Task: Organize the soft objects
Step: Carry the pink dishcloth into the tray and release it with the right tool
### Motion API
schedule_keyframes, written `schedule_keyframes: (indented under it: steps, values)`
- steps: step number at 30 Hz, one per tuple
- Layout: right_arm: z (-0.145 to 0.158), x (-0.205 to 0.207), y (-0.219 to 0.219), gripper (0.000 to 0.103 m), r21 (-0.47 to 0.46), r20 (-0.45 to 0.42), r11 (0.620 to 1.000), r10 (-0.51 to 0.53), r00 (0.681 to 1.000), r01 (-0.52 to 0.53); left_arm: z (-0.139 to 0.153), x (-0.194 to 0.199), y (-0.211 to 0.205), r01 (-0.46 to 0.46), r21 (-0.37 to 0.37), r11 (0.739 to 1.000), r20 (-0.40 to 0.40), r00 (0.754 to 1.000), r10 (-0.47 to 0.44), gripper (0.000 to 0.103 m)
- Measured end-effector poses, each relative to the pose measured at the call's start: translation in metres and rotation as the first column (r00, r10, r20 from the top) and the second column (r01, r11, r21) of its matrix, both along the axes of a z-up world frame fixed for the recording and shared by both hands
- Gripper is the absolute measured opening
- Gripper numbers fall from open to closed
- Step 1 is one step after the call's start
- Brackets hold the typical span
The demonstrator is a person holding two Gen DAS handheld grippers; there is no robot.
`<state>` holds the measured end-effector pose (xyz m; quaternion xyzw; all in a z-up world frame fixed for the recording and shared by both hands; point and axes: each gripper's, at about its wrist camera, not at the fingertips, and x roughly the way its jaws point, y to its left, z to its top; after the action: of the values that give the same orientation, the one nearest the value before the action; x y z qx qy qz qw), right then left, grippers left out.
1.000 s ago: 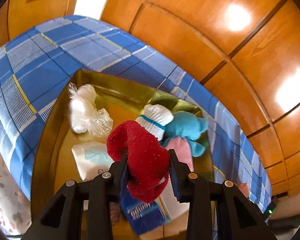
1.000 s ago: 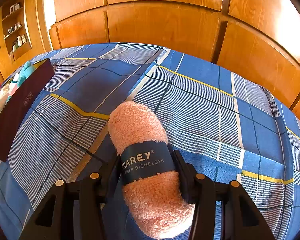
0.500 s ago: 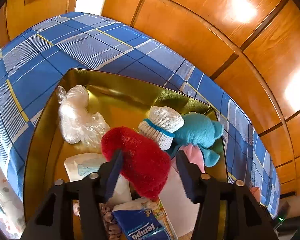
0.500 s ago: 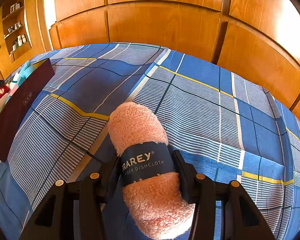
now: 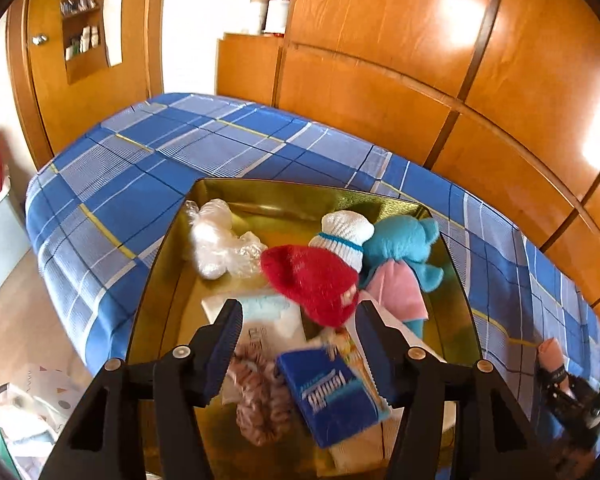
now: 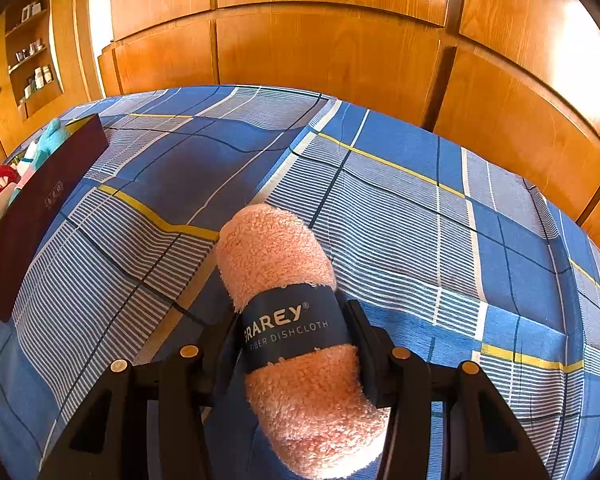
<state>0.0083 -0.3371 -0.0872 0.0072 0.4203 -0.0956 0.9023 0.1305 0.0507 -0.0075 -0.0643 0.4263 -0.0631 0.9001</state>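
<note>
two grippers, two different states. the left gripper (image 5: 298, 334) has let go of the red fuzzy sock (image 5: 314, 282) that it was clamped on a second ago; its fingers (image 5: 224, 342) now stand apart with nothing pressed between them, and the sock lies in the gold-lined box (image 5: 152, 288) beyond the fingertips, touching the white knitted sock (image 5: 346, 234) and just beside the teal plush toy (image 5: 404, 240). the view has pulled back as well, so more of the box shows than half a second ago: a crumpled clear plastic bag (image 5: 220, 244) at the far left, a pink cloth (image 5: 396, 290) under the plush, a brown scrunchie (image 5: 260, 404) and a blue tissue pack (image 5: 332, 396) nearest the camera, blurred. that drop looks finished, so one more soft thing is put away. the right gripper (image 6: 296, 332) has not changed at all: its fingers are clamped on the banded middle of the rolled pink dishcloth (image 6: 292, 280), which rests on the blue plaid bedsheet (image 6: 420, 220), well apart from the box, whose dark outer wall (image 6: 40, 208) shows at the left edge of the right wrist view. judging by this, the dishcloth is the next item to carry over to the box, where free space remains mostly along the left side.
</note>
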Motion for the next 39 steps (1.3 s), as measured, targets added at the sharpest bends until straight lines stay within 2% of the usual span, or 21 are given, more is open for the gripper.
schedule_keyframes:
  steps: [8, 15, 23, 31, 35, 39]
  values:
    - [0.0, 0.0, 0.003, 0.05, -0.023, -0.001, 1.0, -0.004, 1.0, 0.004, 0.007, -0.041, -0.002, -0.02, 0.052, 0.998, 0.095, 0.995, 0.015, 0.06]
    - [0.001, 0.002, 0.002, 0.05, -0.019, -0.011, 1.0, -0.022, 1.0, 0.022, 0.014, -0.058, -0.005, -0.019, 0.093, 0.995, 0.162, 0.987, 0.003, 0.06]
    - [0.003, 0.005, 0.001, 0.049, 0.012, -0.053, 0.993, -0.12, 0.991, 0.121, 0.014, -0.064, 0.002, -0.024, 0.077, 0.997, 0.168, 0.986, 0.011, 0.06]
    - [0.006, 0.005, 0.01, 0.041, 0.003, -0.079, 0.981, -0.195, 0.978, 0.196, 0.014, -0.071, 0.012, -0.052, 0.066, 0.996, 0.171, 0.985, 0.04, 0.06]
    - [0.009, 0.002, 0.015, 0.037, 0.014, -0.087, 0.979, -0.2, 0.976, 0.202, 0.014, -0.075, 0.02, -0.064, 0.063, 0.996, 0.173, 0.983, 0.052, 0.06]
    - [0.014, 0.002, 0.018, 0.035, 0.064, -0.096, 0.979, -0.189, 0.977, 0.196, 0.015, -0.079, 0.029, -0.081, 0.061, 0.995, 0.181, 0.981, 0.069, 0.06]
